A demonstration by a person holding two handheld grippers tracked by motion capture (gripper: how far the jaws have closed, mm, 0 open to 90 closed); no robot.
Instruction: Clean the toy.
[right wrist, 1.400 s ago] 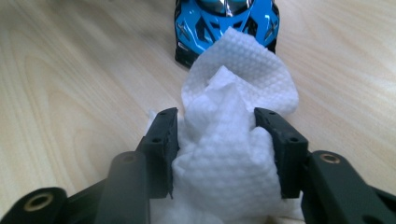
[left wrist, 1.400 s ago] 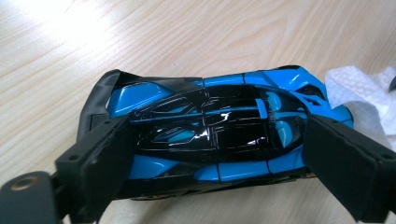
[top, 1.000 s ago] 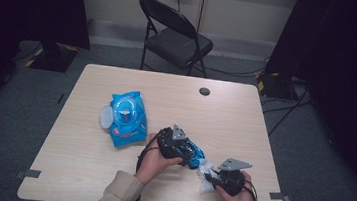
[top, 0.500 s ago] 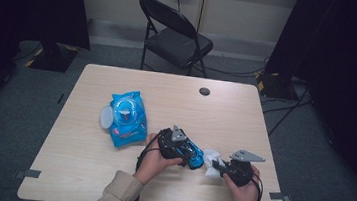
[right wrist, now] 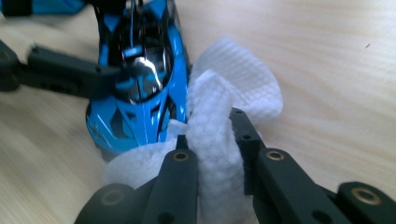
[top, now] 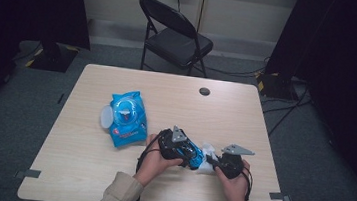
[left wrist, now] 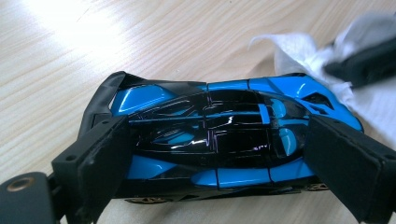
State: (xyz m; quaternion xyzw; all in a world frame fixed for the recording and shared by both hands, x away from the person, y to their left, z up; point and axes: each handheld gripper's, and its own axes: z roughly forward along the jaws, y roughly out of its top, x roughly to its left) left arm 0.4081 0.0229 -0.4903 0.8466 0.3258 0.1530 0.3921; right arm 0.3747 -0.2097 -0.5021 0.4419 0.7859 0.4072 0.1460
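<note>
Nearest the lower edge of the high view, the person's two hands meet just right of centre on the wooden table. The right gripper is clenched on a bunched white wipe; its jaws have just been closing, and in the right gripper view the cloth is pinched between the two black pads, spilling above and below them. The wipe presses against the nose of the blue toy car, at centre left of that view.

The left gripper grasps the toy car: in the left gripper view one pad bears on the tail at lower left and the other on the nose end at lower right, with the glossy black canopy and blue bodywork lying between them. The car's wheels sit at the bottom of the frame, close to the table surface. No writing can be read on the car.

Farther up and to the left in the high view lies a blue packet of wipes, flat on the table, its round lid flipped open to the left and something white showing in the opening. It has red and white print along its near end, too small to read.

Toward the table's far edge, right of centre, is a small dark round grommet. Beyond the table, at upper centre, stands a black folding chair.
</note>
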